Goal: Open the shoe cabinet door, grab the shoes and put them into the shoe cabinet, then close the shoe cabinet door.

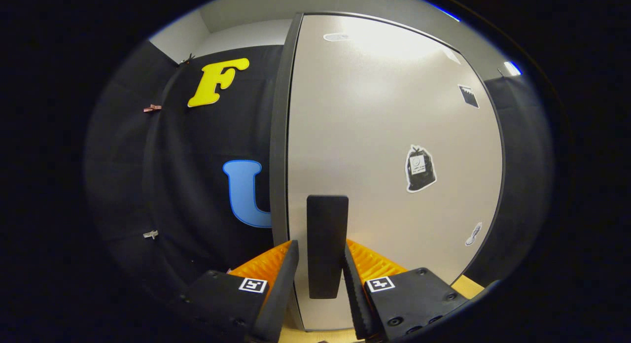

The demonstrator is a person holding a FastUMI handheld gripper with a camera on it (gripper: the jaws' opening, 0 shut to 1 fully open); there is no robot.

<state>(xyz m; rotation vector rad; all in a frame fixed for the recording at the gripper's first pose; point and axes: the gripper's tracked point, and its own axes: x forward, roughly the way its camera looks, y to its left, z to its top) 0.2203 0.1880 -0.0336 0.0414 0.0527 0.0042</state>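
The hand-held gripper (320, 274) pinches the black upright bar handle (327, 244), a finger against each side. Beyond it stands the pale grey matte shoe cabinet door (384, 136), dark-framed, with a black bag-shaped sticker (420, 169) at two o'clock from the handle. A crooked pull could slide the fingers off the smooth handle.

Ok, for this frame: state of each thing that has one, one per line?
cabinet door: shut or nearly so; cannot tell which.
door handle: upright, between the fingers.
gripper: fingers close on either side of the handle; contact unclear.
stickers: stuck flat on the door.
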